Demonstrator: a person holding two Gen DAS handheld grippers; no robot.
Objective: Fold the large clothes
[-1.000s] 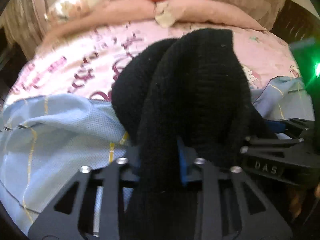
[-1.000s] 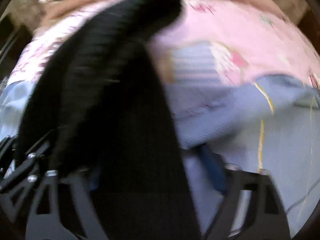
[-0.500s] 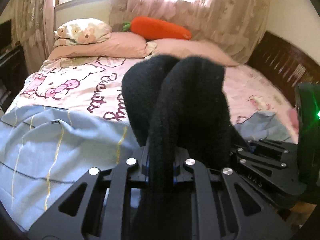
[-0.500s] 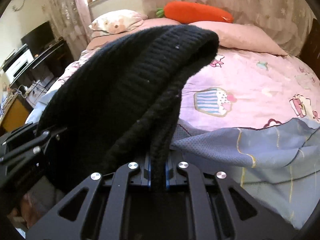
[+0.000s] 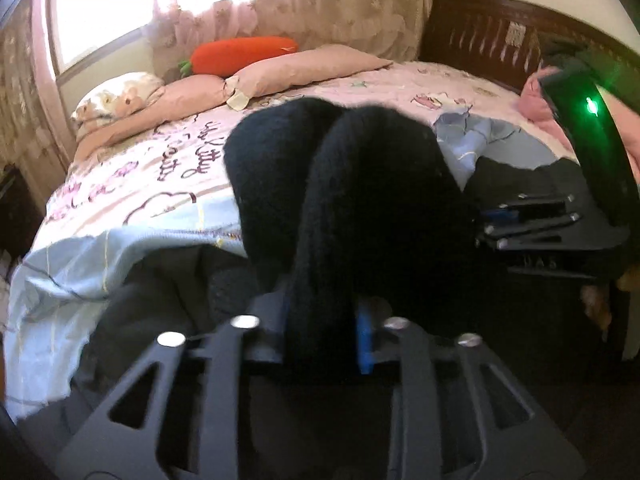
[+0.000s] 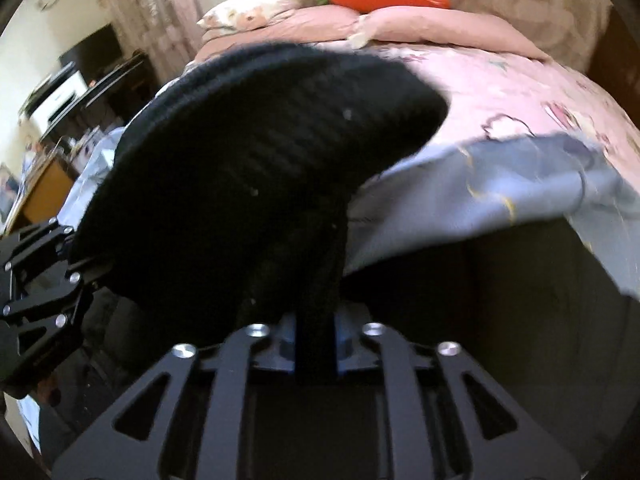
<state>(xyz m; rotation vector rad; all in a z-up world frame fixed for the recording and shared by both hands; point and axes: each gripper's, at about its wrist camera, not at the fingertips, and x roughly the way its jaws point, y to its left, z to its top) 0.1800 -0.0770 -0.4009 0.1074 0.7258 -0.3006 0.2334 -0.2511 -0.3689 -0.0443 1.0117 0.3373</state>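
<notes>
A black ribbed knit garment (image 5: 360, 184) rises in thick folds from my left gripper (image 5: 322, 336), whose jaws are opening with the knit still filling the gap between the blue pads (image 5: 363, 340). In the right wrist view the same garment (image 6: 260, 168) bulges up and to the left from my right gripper (image 6: 316, 344). Those jaws are also opening, and the fabric between them still touches both pads. The two grippers are close together, the right gripper (image 5: 532, 220) beside the left one and the left gripper (image 6: 40, 272) at the other view's edge. More dark cloth (image 5: 160, 292) hangs below.
A light blue checked cloth (image 5: 80, 272) lies over the pink printed bedsheet (image 5: 160, 168). Pillows (image 5: 304, 68) and an orange carrot plush (image 5: 244, 50) sit at the far end by the curtained window. A dark wooden bed frame (image 5: 500, 36) stands to the right. A desk and screen (image 6: 92, 52) are to the left.
Both grippers have drawn back and up from the bed with the black garment, so more of the room shows. The gap between each pair of pads is wider than half a second ago.
</notes>
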